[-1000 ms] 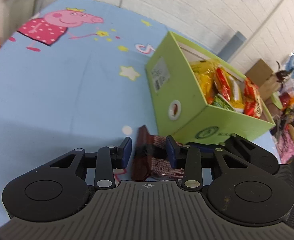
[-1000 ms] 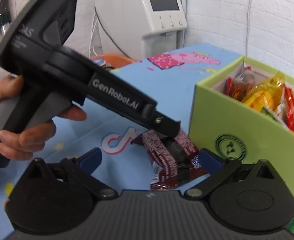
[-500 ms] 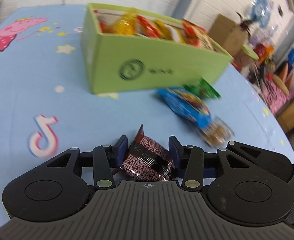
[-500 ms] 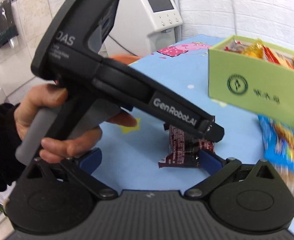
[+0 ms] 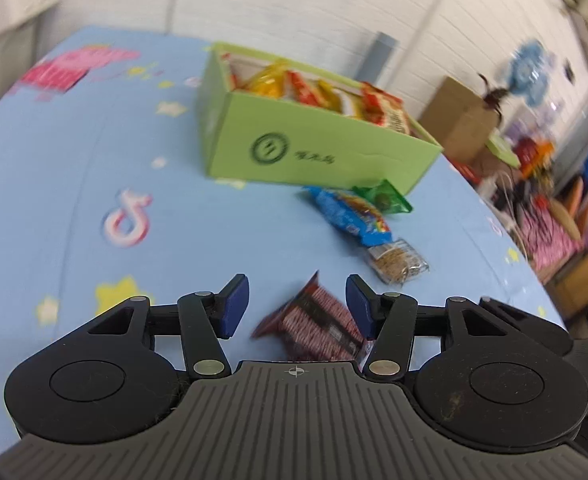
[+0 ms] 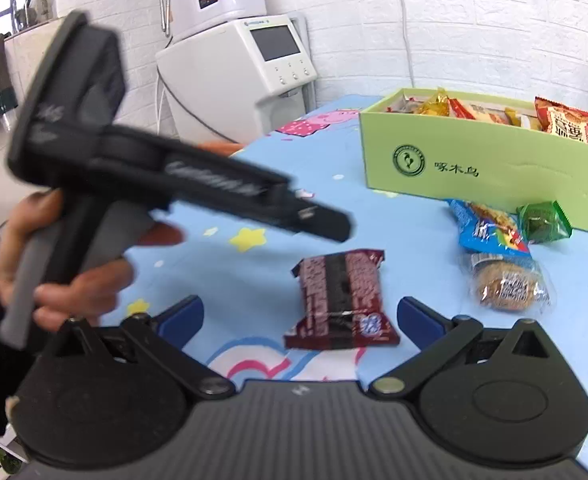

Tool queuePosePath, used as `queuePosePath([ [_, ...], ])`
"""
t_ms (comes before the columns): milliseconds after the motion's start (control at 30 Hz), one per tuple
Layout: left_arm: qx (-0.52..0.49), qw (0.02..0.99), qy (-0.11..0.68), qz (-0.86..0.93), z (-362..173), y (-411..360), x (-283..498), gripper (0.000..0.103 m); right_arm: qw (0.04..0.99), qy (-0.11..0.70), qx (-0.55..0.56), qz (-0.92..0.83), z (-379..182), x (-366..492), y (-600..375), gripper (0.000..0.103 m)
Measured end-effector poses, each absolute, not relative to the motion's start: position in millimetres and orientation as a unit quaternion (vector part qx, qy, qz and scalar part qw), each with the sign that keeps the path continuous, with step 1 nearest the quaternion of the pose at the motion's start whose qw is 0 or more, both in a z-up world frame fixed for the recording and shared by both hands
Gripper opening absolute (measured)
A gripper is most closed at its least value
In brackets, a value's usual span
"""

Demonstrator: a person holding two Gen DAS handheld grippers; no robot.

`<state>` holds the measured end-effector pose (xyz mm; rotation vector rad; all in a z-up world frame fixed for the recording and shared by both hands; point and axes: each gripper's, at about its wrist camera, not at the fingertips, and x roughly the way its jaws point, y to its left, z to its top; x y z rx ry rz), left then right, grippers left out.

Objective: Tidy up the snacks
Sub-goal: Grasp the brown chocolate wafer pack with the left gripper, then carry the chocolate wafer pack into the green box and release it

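A dark red snack packet (image 6: 341, 300) lies flat on the blue cloth. My left gripper (image 5: 295, 304) hovers just above it, and its jaws are opening. In the left wrist view the packet (image 5: 313, 328) shows between the blue pads, and neither pad presses on it. My right gripper (image 6: 299, 316) stands wide open close in front of the packet, with the packet lying just ahead of its pads and untouched. The green snack box (image 6: 481, 172), full of packets, stands farther back. In the left wrist view the box (image 5: 313, 152) is at centre.
Three loose snacks lie before the box: a blue packet (image 6: 489, 228), a small green one (image 6: 543, 220) and a clear-wrapped cake (image 6: 507, 284). A person's hand (image 6: 54, 280) holds the left gripper. A white machine (image 6: 234, 76) stands behind the table. The table's edge (image 5: 533, 280) curves at right.
The left jaws have spread and let go of the dark red packet, which now rests on the cloth. Both grippers have drawn back from the green box.
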<state>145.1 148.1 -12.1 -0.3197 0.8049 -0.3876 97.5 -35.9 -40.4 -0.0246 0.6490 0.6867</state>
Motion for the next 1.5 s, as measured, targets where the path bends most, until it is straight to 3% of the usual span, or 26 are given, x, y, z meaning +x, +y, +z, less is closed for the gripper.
queuePosePath([
  [167, -0.215, 0.862, 0.414, -0.198, -31, 151, 137, 0.035, 0.882, 0.331, -0.039, 0.334, -52, 118, -21, 0.102],
  [633, -0.187, 0.868, 0.416, -0.195, -38, 134, 140, 0.038, 0.882, 0.339, -0.038, 0.327, -63, 124, -13, 0.102],
  [667, -0.179, 0.87, 0.415, -0.196, -38, 132, 139, 0.035, 0.879, 0.34, -0.043, 0.331, -67, 124, -11, 0.1],
  [700, -0.175, 0.868, 0.419, -0.201, -39, 130, 139, 0.021, 0.88, 0.332, -0.055, 0.335, -67, 121, -11, 0.093],
  [767, -0.175, 0.87, 0.417, -0.198, -38, 129, 139, 0.018, 0.883, 0.322, -0.065, 0.335, -63, 115, -11, 0.075],
  [867, -0.176, 0.872, 0.411, -0.198, -29, 127, 143, 0.01, 0.883, 0.326, -0.031, 0.335, -59, 125, -23, 0.069],
  [1167, -0.192, 0.882, 0.369, -0.222, 36, 127, 198, 0.009, 0.906, 0.273, -0.002, 0.323, -13, 165, -37, 0.071],
  [1333, -0.167, 0.903, 0.329, -0.221, 81, 115, 269, 0.009, 0.923, 0.231, -0.028, 0.308, 28, 231, -34, 0.074],
  [1500, -0.145, 0.909, 0.335, -0.203, 83, 104, 353, 0.009, 0.923, 0.247, -0.047, 0.29, 37, 318, -27, 0.077],
])
